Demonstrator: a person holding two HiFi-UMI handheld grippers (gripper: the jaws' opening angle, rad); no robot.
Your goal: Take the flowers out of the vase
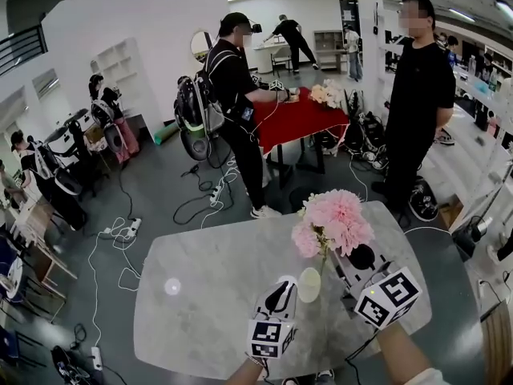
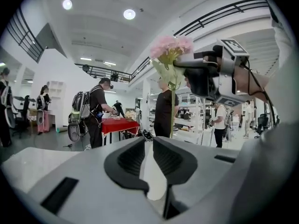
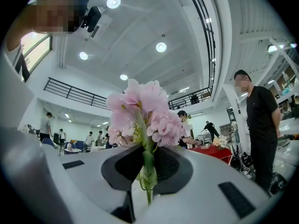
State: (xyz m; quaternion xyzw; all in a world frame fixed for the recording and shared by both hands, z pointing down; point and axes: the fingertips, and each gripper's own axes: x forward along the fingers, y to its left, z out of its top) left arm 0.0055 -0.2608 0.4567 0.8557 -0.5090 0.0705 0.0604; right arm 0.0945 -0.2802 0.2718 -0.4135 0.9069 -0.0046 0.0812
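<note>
Right gripper view: the right gripper (image 3: 149,169) is seen clamped tight on the green stem (image 3: 145,155) beneath the pink flowers (image 3: 140,111). The left gripper (image 2: 150,158) is closed narrowly on the white vase (image 2: 153,180), near the table's (image 1: 200,295) near edge. The blooms are judged light, soft and crushable, so the stem is best gripped low.

Open lab hall, trailing power strips (image 1: 130,229), white shelving (image 1: 112,62), mezzanine railing (image 3: 70,93)
</note>
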